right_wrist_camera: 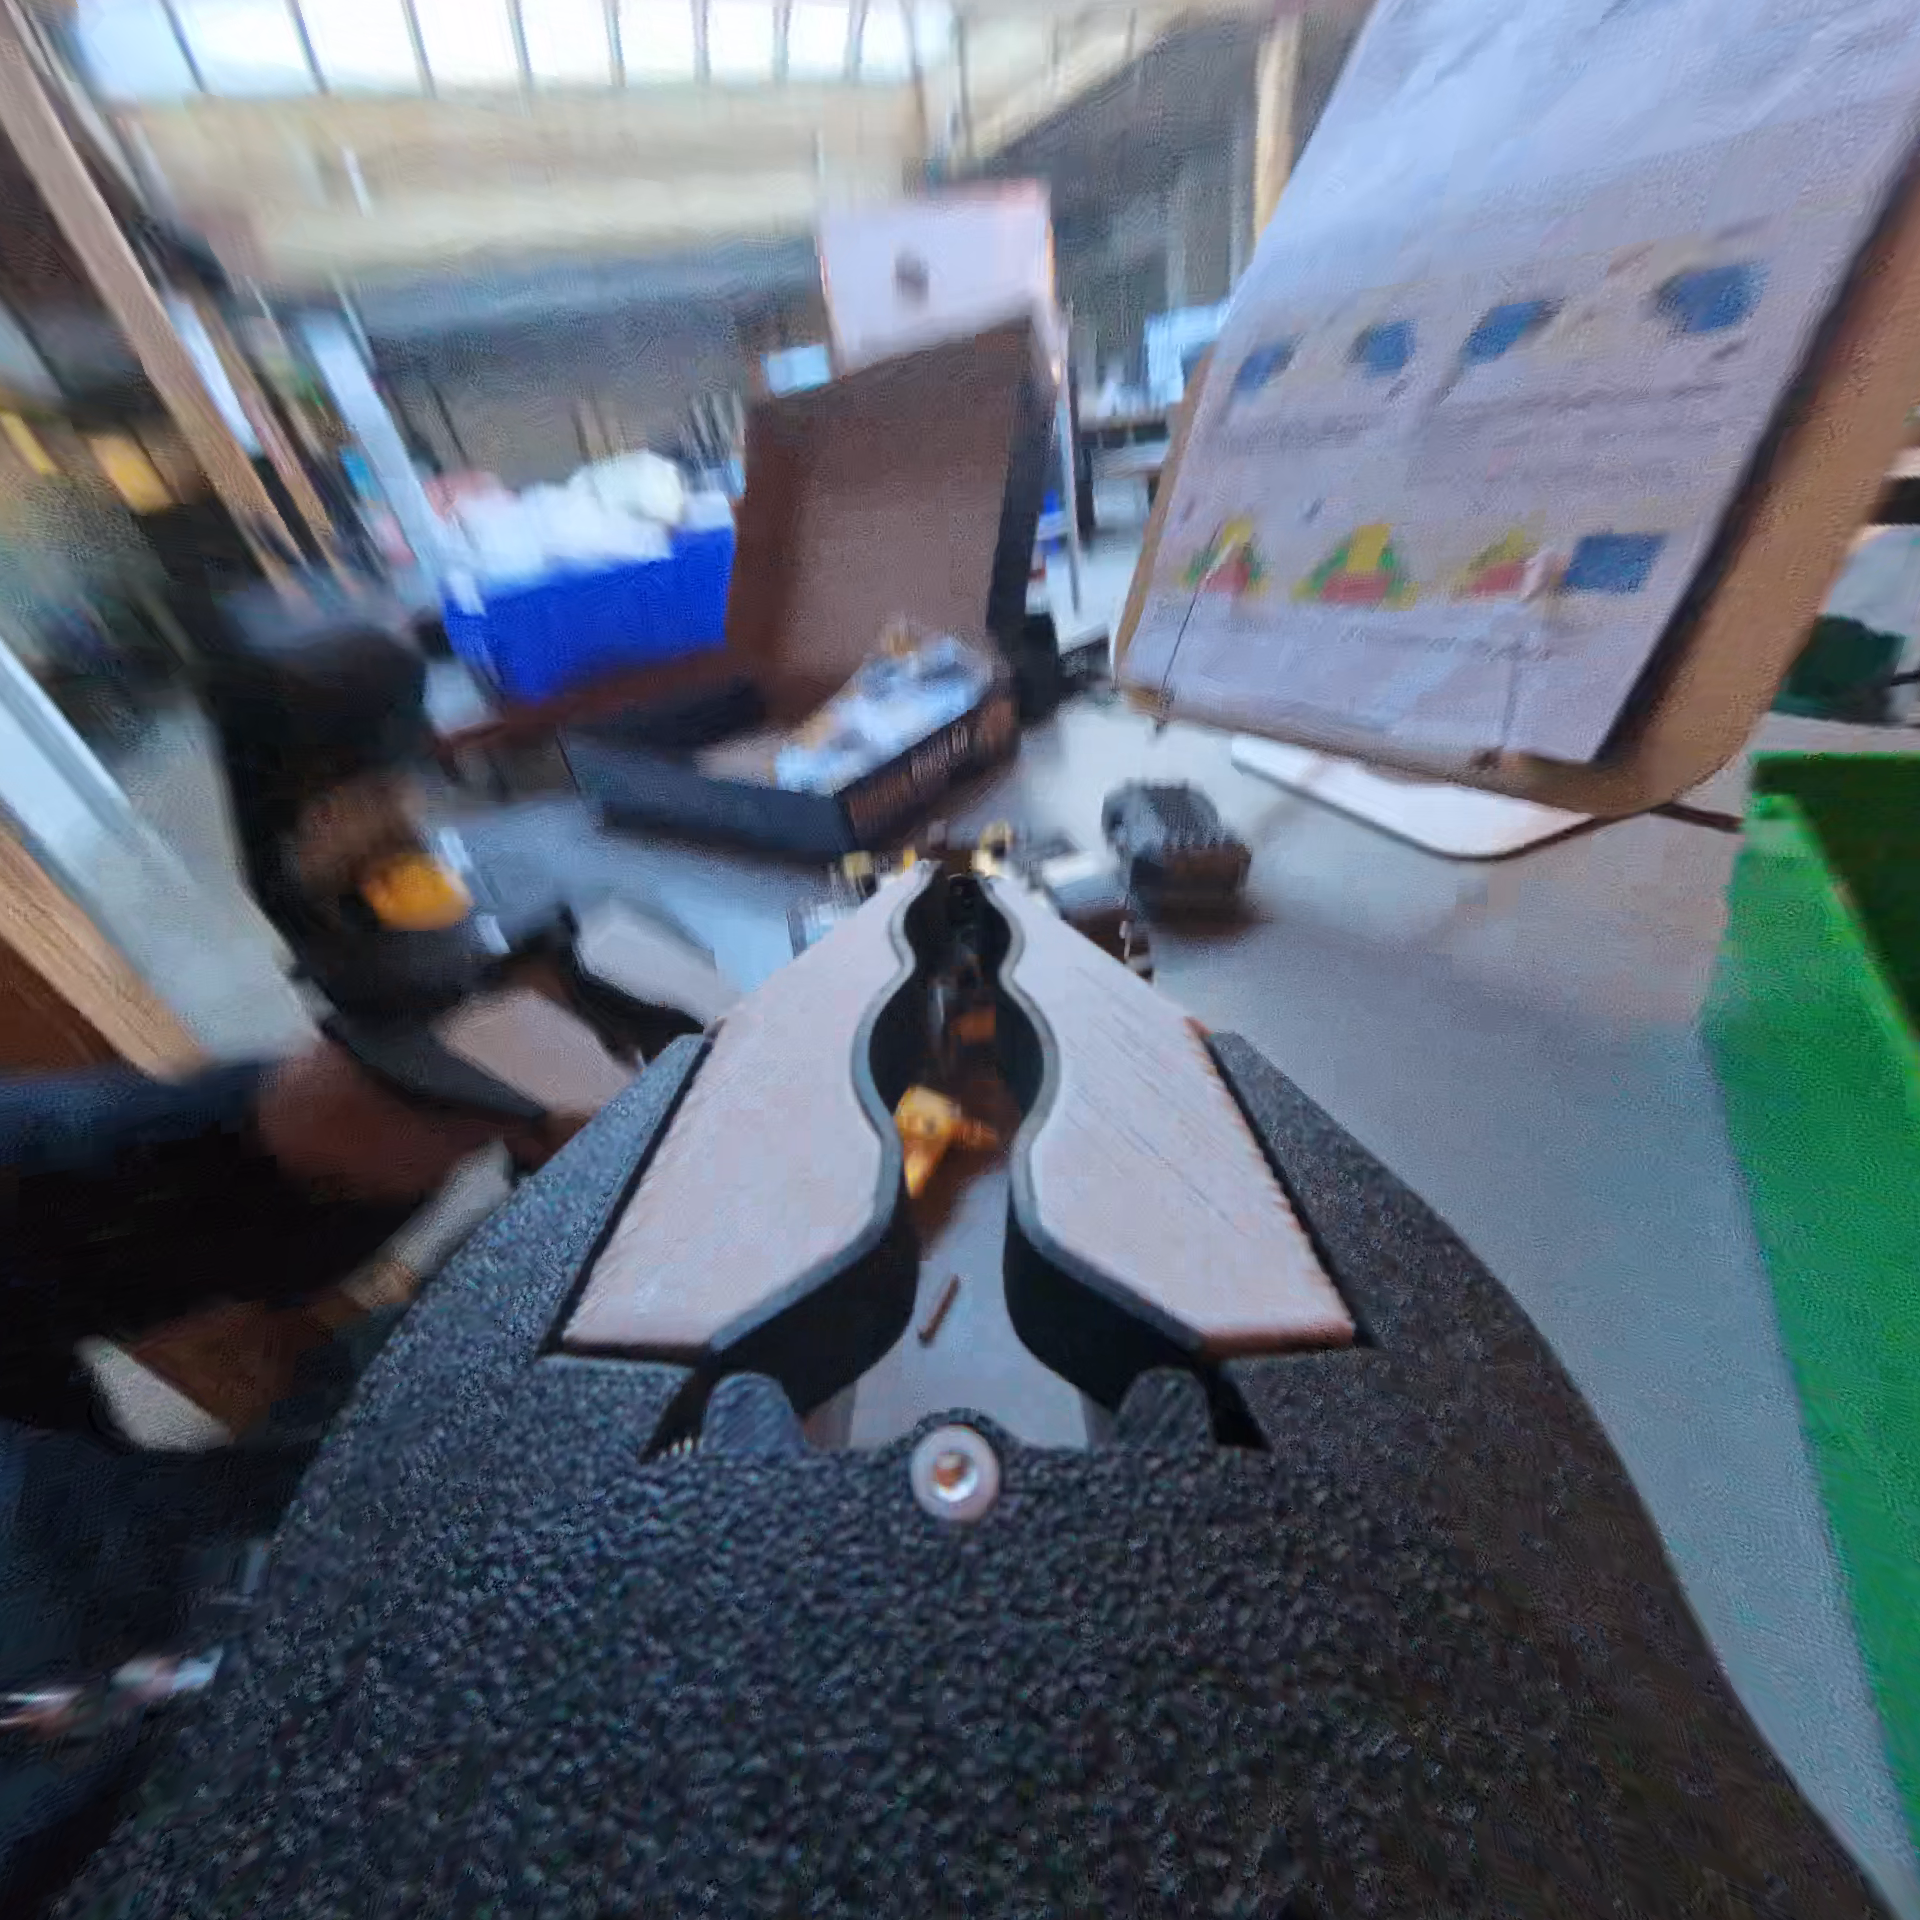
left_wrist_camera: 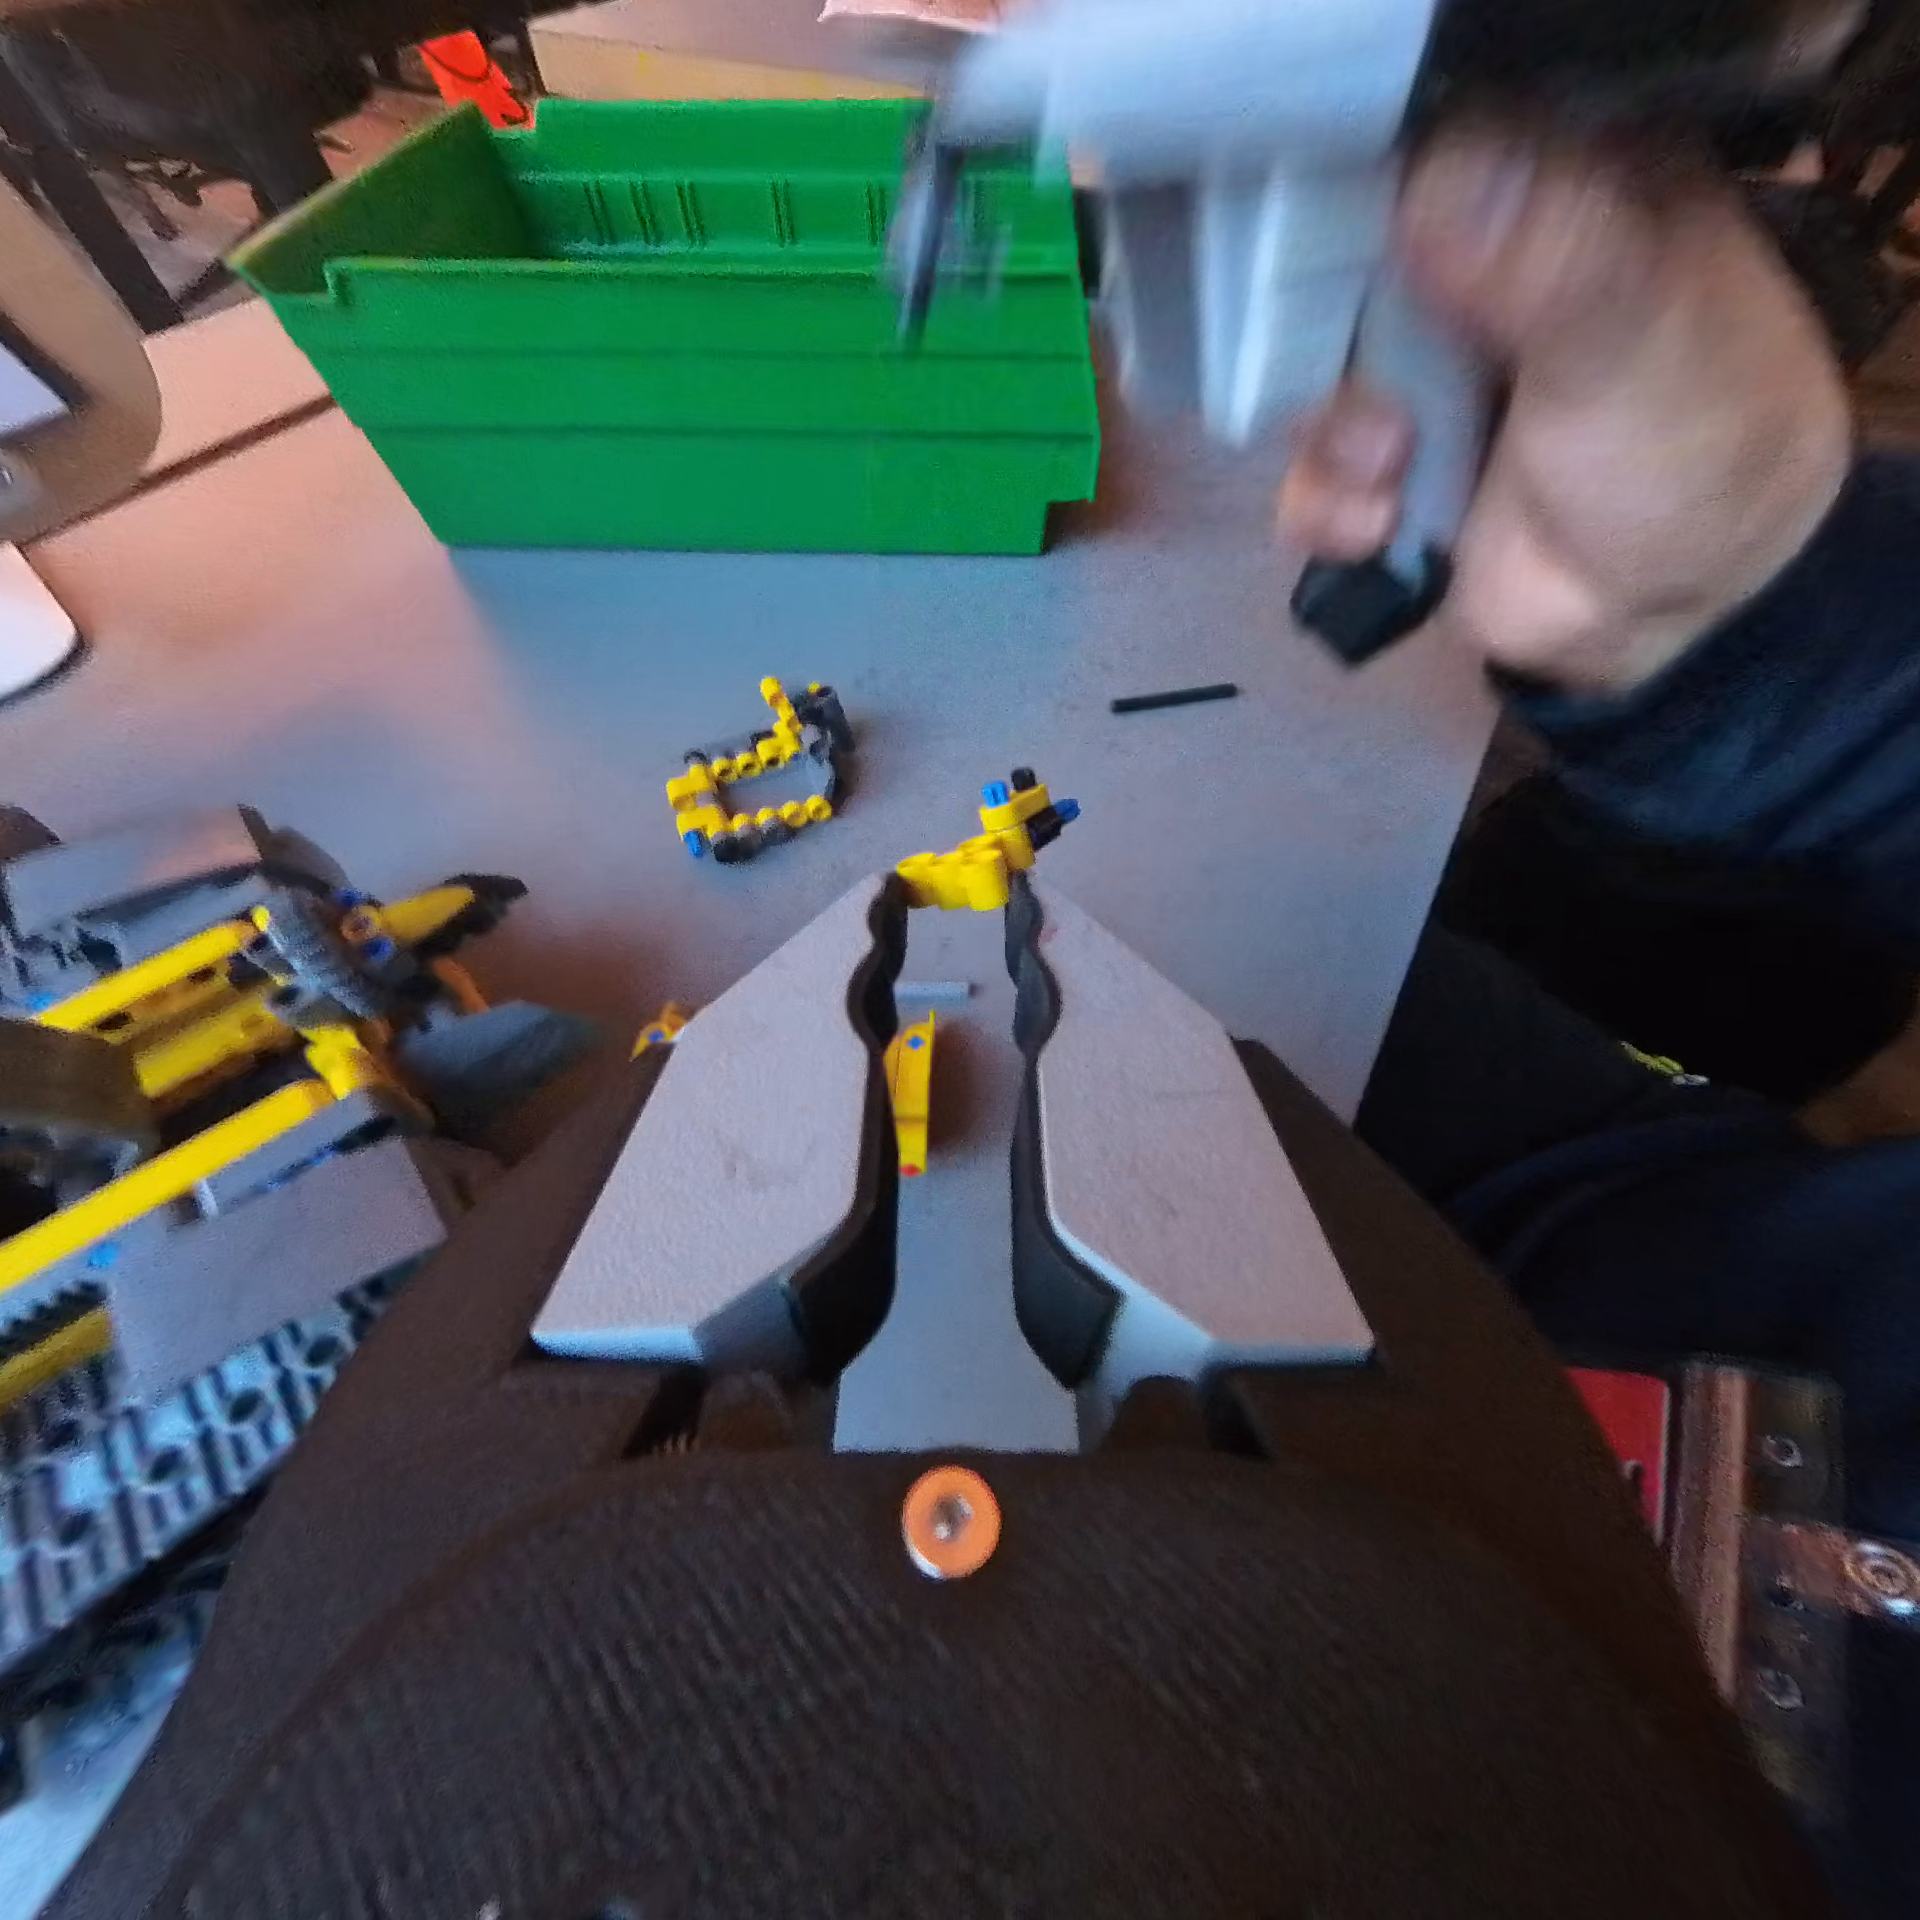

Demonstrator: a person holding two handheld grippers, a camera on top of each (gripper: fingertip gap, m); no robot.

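Our left gripper (left_wrist_camera: 954,891) pinches a small yellow brick piece (left_wrist_camera: 982,847) above the table's (left_wrist_camera: 623,644) right edge; our right gripper (right_wrist_camera: 961,883) is nearly closed, holding nothing we can see.

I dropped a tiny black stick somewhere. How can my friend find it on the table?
Find the big green bin at the back of the grey table. Look in front of its right corner, toward the person's dark sleeve. The black stick lies flat alone there, plain and thin, unlike the yellow brick pieces.
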